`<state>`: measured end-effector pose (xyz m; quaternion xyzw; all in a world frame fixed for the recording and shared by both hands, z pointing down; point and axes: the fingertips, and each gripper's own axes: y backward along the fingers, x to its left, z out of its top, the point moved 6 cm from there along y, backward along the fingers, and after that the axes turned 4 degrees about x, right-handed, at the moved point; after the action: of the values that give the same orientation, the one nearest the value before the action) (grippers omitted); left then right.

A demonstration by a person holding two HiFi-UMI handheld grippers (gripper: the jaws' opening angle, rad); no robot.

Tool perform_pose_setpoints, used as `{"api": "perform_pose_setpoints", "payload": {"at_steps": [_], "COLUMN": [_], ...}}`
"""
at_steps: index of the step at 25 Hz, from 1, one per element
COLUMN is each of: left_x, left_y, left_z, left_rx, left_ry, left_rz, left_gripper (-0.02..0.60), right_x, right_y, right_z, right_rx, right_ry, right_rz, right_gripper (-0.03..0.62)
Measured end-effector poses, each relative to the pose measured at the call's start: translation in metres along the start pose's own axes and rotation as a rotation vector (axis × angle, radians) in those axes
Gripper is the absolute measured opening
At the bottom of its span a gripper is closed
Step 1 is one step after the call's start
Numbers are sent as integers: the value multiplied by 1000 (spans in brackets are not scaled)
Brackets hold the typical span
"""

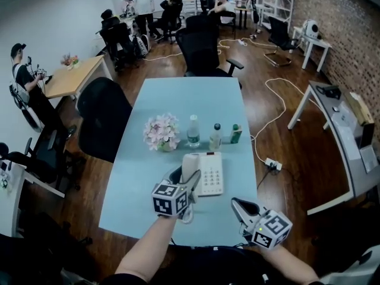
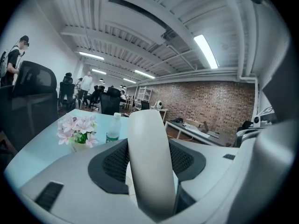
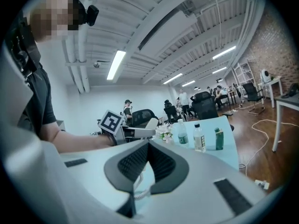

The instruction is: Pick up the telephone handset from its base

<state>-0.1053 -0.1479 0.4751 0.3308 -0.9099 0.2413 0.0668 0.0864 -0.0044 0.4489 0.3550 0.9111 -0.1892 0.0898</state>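
Observation:
My left gripper (image 1: 189, 187) is shut on the white telephone handset (image 2: 148, 157), which stands upright between its jaws in the left gripper view. In the head view the handset (image 1: 193, 180) is lifted just off the left side of the white phone base (image 1: 209, 174) with its keypad. A coiled cord (image 3: 139, 193) hangs from it toward the table. In the right gripper view the handset (image 3: 150, 122) sticks out past the left gripper's marker cube. My right gripper (image 1: 239, 208) hovers near the table's front edge, right of the phone, its jaws shut and empty.
Behind the phone on the light blue table (image 1: 178, 105) stand a pink flower pot (image 1: 161, 132), two clear bottles (image 1: 193, 131) and a small green bottle (image 1: 236, 133). Black office chairs (image 1: 102, 117) flank the table. Other desks and several people fill the far room.

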Motion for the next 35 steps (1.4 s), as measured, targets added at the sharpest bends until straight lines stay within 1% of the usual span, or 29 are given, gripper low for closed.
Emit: {"api": "perform_pose_setpoints", "payload": {"at_steps": [3,6,11,15,20,25,35], "left_x": [-15,-27,-44,-56,-67,-76,-89], "left_y": [24,47,88,116,134,145,147], "left_z": [6,11,17,16,5,-7,-11], "left_rx": [-57,-108,-184,-237,-257,-283,-269], "left_ry": [40,83,112,132,131,169,141], "left_rz": [-44,-69,-101,-103,-64,-54,-22], "left_gripper": [241,241,241,241,241,241,241], "right_x": [0,0,3,5,8,10,11], "right_y": [3,2,-3,-2,2,6,12], "right_z": [3,2,-5,-6,-10,-17,-21], "right_rx": [-5,-1,21,30,51,74,83], "right_ry": [8,16,21,35,63,78,85], "right_rz": [39,81,145,185,230,247,266], "right_gripper": [15,15,15,15,14,14,12]}}
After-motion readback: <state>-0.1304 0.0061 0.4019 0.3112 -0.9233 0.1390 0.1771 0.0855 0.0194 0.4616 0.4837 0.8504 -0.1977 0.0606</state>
